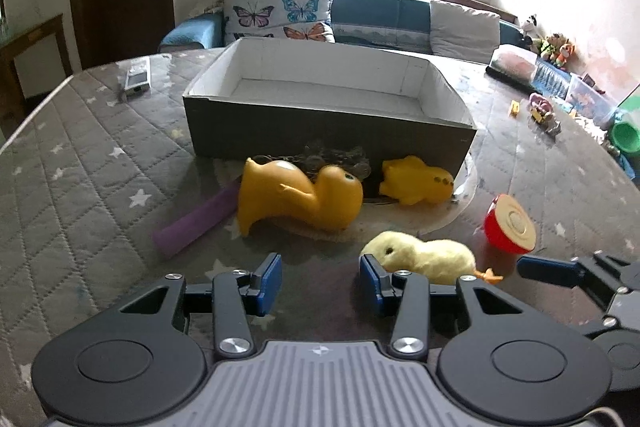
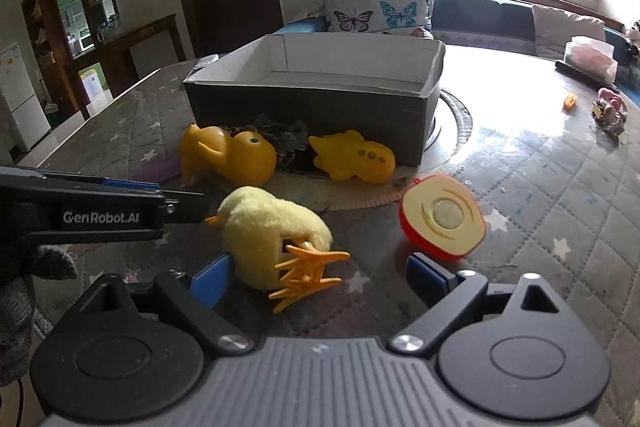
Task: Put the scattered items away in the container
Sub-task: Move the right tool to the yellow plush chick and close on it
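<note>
An open cardboard box (image 1: 328, 131), dark outside and white inside, stands on the quilted grey surface. In front of it lie a yellow rubber duck (image 1: 300, 195) on its side, a yellow rubber plane toy (image 1: 416, 181), a purple stick (image 1: 196, 223) and a clear plastic piece (image 1: 332, 155). My left gripper (image 1: 320, 275) is open with nothing between its fingers; a plush chick (image 1: 424, 259) lies just right of its right finger. My right gripper (image 2: 320, 279) is open around the plush chick (image 2: 272, 231), which lies near its left finger. A red half apple (image 2: 442, 223) sits beyond the right finger.
A small white device (image 1: 136, 79) lies at the far left of the surface. Small toys (image 1: 540, 111) and a green cup (image 1: 626, 139) are at the right edge. Behind the box is a sofa with a butterfly pillow (image 1: 280, 11). The left gripper (image 2: 192, 203) reaches in beside the chick.
</note>
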Motion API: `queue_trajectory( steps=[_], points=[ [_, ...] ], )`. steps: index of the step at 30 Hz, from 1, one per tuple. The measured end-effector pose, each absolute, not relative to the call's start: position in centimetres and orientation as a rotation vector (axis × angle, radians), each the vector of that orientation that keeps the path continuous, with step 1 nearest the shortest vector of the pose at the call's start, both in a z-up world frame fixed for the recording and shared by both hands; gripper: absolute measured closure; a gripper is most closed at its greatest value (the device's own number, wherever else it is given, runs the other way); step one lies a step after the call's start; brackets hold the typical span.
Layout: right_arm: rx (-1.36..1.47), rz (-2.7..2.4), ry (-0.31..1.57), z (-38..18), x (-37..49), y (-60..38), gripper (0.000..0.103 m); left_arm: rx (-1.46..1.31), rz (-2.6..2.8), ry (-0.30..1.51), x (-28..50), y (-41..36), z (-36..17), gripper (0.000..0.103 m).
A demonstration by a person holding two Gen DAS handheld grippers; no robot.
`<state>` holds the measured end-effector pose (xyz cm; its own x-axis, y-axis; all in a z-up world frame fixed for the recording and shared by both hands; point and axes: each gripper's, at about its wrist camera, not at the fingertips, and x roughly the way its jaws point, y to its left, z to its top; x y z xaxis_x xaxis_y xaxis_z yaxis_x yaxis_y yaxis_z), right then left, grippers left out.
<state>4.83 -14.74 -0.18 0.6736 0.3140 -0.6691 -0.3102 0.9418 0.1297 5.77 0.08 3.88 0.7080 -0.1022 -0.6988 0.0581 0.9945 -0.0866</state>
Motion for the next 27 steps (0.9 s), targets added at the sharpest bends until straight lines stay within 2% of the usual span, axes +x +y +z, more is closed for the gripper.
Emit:
queue_trajectory(
  steps=[8,13,27],
  points=[
    [0.01,0.388,0.765,-0.5,5.7,-14.4,0.012,-0.043,-0.117,0.785,6.1,0.3,3.6,0.057],
    [0.035,0.41,0.768,-0.5,6.0,-14.6,0.021,-0.045,-0.135,0.797,5.9,0.6,3.3,0.057],
    [0.062,0.463,0.783,-1.1,7.1,-14.3,0.023,-0.03,-0.147,0.819,6.9,0.7,2.5,0.057]
  ],
)
